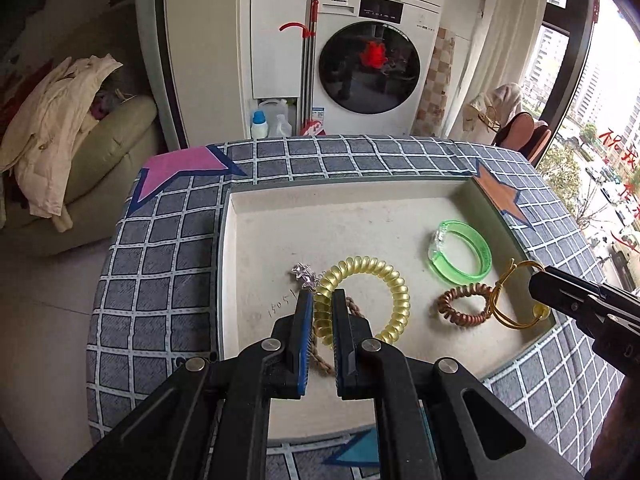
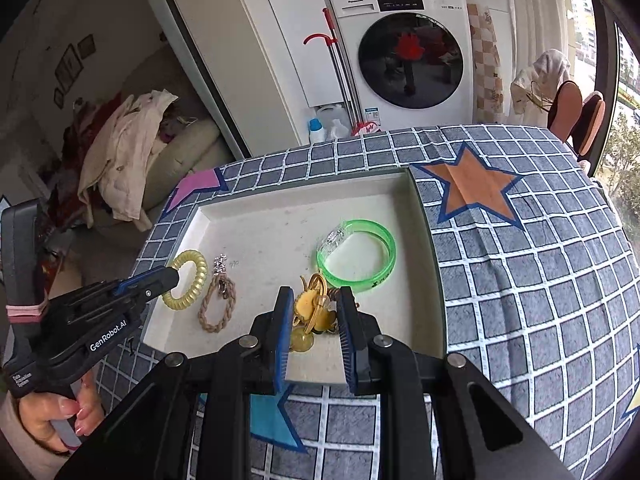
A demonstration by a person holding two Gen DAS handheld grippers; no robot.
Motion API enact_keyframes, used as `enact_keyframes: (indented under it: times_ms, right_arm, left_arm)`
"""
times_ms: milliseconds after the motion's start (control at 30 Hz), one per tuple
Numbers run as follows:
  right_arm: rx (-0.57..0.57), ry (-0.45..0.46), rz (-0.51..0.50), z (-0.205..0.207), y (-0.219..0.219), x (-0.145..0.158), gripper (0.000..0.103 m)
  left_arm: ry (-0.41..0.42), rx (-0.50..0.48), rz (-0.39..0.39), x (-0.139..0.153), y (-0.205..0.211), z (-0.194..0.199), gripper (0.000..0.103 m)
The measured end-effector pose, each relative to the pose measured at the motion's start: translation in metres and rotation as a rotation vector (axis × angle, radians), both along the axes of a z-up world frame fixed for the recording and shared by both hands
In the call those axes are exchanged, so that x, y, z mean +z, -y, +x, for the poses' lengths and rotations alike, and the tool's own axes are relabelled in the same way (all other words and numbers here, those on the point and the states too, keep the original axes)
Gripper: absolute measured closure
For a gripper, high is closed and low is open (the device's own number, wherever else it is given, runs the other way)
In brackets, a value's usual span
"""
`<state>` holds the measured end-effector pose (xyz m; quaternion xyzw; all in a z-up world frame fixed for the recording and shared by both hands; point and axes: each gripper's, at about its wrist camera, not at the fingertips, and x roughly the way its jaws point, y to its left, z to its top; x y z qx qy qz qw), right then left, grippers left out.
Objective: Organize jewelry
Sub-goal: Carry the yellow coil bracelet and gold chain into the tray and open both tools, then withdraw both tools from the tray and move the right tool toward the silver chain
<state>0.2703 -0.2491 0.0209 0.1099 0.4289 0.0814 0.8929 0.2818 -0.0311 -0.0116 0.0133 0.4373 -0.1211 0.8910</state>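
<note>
A shallow white tray [image 1: 320, 208] sits on a checked tablecloth and holds the jewelry. My left gripper [image 1: 322, 297] is shut on a yellow spiral bracelet [image 1: 394, 292] at the tray's near left; the right wrist view shows the same grip, left gripper [image 2: 172, 274] on the spiral bracelet [image 2: 192, 276]. My right gripper [image 2: 315, 293] is shut on a gold wire bracelet with yellow beads [image 2: 310, 308], seen from the left as the right gripper [image 1: 536, 286] holding the gold bracelet [image 1: 516, 300]. A copper coil bracelet [image 1: 464, 306] lies right beside the gold one.
A green translucent bangle [image 1: 460, 256] lies at the tray's right. A braided rope bracelet [image 2: 218, 304] and a small silver trinket [image 2: 220, 264] lie at the left. The tablecloth [image 2: 540, 280] has star patches. A washing machine [image 2: 408, 56] stands behind.
</note>
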Motion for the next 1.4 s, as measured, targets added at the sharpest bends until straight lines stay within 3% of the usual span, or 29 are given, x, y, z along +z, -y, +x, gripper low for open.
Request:
enact_keyframes:
  times_ms: [400,667,1000,1100,1133,1200,1233,1400]
  right_arm:
    - [-0.013,-0.070,-0.065,0.032,-0.010,-0.042,0.079]
    - [-0.038,-0.120,-0.056,0.034,-0.003,-0.058,0.077]
    - [-0.051,-0.094,0.060,0.030,0.009,-0.045,0.029]
    - [-0.057,-0.070,0.089,0.027,0.011,-0.038,0.024]
    - [-0.061,-0.064,0.089,0.026,0.012,-0.036,0.024]
    - [-0.068,-0.056,0.090,0.025,0.012,-0.032,0.024]
    - [-0.070,-0.053,0.094,0.024,0.012,-0.031,0.024]
    - [-0.078,-0.050,0.099,0.024,0.013,-0.028,0.023]
  left_arm:
    - [-0.019,-0.001,0.115,-0.046,0.015,0.022,0.074]
    - [0.013,-0.019,0.172,-0.047,0.026,0.017,0.074]
    - [0.008,-0.005,0.161,-0.043,0.026,0.016,0.074]
    - [0.012,-0.010,0.161,-0.040,0.027,0.015,0.073]
    - [0.011,-0.012,0.161,-0.040,0.027,0.015,0.068]
    - [0.020,-0.004,0.164,-0.037,0.028,0.014,0.008]
    - [0.049,0.010,0.162,-0.034,0.027,0.012,0.003]
    - [0.061,0.005,0.161,-0.024,0.027,0.011,0.003]
